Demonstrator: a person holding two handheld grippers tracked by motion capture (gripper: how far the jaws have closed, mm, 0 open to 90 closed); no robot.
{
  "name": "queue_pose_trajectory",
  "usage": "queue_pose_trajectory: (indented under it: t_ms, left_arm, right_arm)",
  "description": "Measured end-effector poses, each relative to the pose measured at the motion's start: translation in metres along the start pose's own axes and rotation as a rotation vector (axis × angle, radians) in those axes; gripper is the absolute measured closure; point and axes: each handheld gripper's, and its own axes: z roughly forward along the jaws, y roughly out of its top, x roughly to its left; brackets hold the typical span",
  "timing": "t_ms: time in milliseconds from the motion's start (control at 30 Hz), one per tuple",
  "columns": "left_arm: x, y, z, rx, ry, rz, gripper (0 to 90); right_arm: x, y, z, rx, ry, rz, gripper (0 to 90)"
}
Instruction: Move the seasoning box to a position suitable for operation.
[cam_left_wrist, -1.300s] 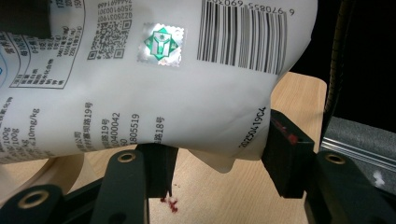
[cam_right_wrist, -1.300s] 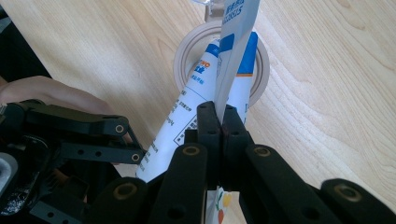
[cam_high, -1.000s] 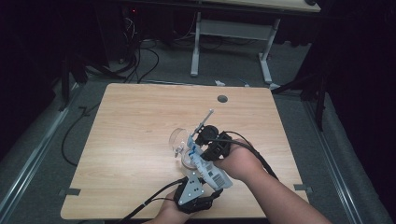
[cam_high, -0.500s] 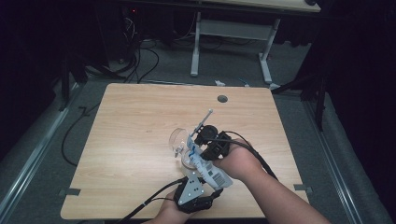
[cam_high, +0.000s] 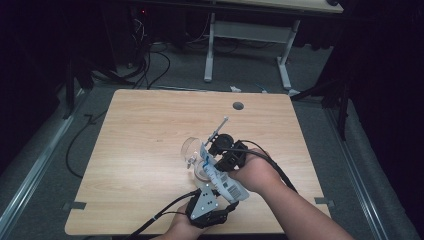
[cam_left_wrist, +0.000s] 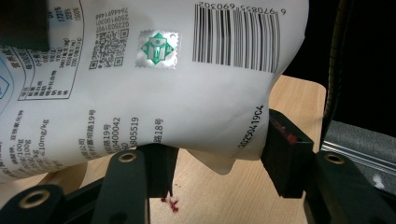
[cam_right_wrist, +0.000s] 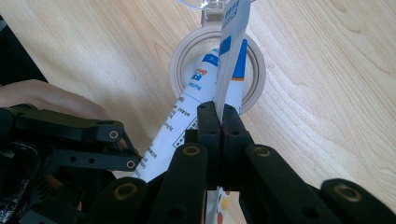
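A white pouch with blue print and a barcode is held tilted over the table, its upper end over a round beige-rimmed container. My right gripper is shut on the pouch's thin upper edge, just above the container's rim. My left gripper holds the pouch's bulky lower end, its jaws pressed against both sides. A clear lid stands open behind the container.
The wooden table has a round cable hole near its far edge. Cables trail from both grippers off the near edge. Small red specks lie on the wood under the left gripper. A desk frame stands beyond the table.
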Motion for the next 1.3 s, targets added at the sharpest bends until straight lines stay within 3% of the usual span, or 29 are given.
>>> queue_pose_trajectory:
  t_ms: [1300]
  left_arm:
    - [0.0012, 0.0016, -0.0012, -0.009, -0.012, 0.003, 51.6]
  right_arm:
    - [-0.0015, -0.0025, -0.0033, 0.0, -0.012, 0.014, 89.9]
